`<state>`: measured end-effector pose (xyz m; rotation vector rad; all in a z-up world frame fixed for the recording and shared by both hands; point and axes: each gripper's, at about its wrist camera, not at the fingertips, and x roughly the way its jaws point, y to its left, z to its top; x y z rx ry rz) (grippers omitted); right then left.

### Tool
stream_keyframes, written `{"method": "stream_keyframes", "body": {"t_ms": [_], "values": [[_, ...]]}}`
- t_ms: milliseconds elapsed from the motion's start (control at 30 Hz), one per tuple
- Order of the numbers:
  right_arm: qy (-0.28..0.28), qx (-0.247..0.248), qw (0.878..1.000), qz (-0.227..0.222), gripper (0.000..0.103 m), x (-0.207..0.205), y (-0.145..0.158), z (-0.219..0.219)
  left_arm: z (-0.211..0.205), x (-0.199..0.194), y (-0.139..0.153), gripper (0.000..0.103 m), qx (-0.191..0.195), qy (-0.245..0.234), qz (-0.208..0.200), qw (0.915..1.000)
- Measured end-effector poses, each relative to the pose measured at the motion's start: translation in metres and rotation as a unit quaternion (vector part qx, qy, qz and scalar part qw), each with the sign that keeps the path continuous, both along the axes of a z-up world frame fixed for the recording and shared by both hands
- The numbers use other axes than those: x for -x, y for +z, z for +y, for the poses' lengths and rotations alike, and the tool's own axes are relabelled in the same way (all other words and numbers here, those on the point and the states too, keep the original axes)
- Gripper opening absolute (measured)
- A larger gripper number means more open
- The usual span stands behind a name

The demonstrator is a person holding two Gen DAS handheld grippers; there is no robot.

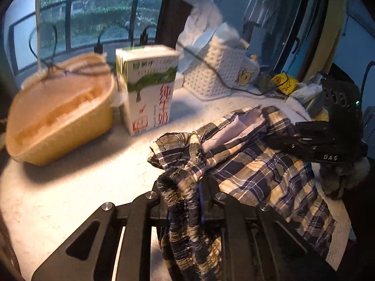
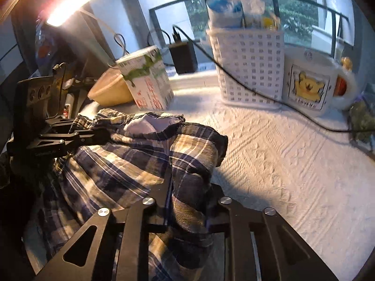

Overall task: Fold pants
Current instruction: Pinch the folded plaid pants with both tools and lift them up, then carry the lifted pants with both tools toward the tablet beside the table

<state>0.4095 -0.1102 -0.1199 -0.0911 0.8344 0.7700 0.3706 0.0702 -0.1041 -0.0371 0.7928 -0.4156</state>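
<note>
The plaid pants (image 1: 255, 164) lie bunched on the white textured table cover, blue, black and tan checks with a pale lining showing. My left gripper (image 1: 187, 194) is shut on a gathered edge of the pants, which hangs down between its fingers. My right gripper (image 2: 187, 201) is shut on another bunched edge of the pants (image 2: 145, 159). The right gripper (image 1: 314, 140) shows at the right of the left wrist view, and the left gripper (image 2: 70, 138) shows at the left of the right wrist view, both at the cloth.
A milk carton (image 1: 147, 89) stands behind the pants, beside a tan bowl-shaped container (image 1: 58, 112). A white lattice basket (image 2: 248, 63), a bear-print mug (image 2: 309, 82) and a black cable (image 2: 257, 89) sit at the back. A lit lamp (image 2: 72, 2) hangs at the left.
</note>
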Motion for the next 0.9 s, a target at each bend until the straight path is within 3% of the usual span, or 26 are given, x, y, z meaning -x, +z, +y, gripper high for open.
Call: {"method": "stream_keyframes", "body": {"t_ms": [300, 500, 700, 900], "values": [[-0.003, 0.012, 0.992, -0.127, 0.019, 0.065, 0.077, 0.002, -0.003, 0.056, 0.058, 0.012, -0.01, 0.021, -0.104, 0.9943], [-0.001, 0.003, 0.982, -0.187, 0.019, 0.109, 0.122, -0.003, 0.005, 0.103, 0.095, 0.012, -0.008, 0.026, -0.158, 0.9871], [0.011, -0.004, 0.97, -0.244, 0.019, 0.157, 0.165, 0.001, 0.015, 0.15, 0.128, 0.011, 0.004, 0.05, -0.22, 0.9741], [0.019, -0.015, 0.954, -0.297, 0.019, 0.204, 0.2, 0.009, 0.029, 0.198, 0.155, 0.011, 0.006, 0.08, -0.285, 0.9552]]}}
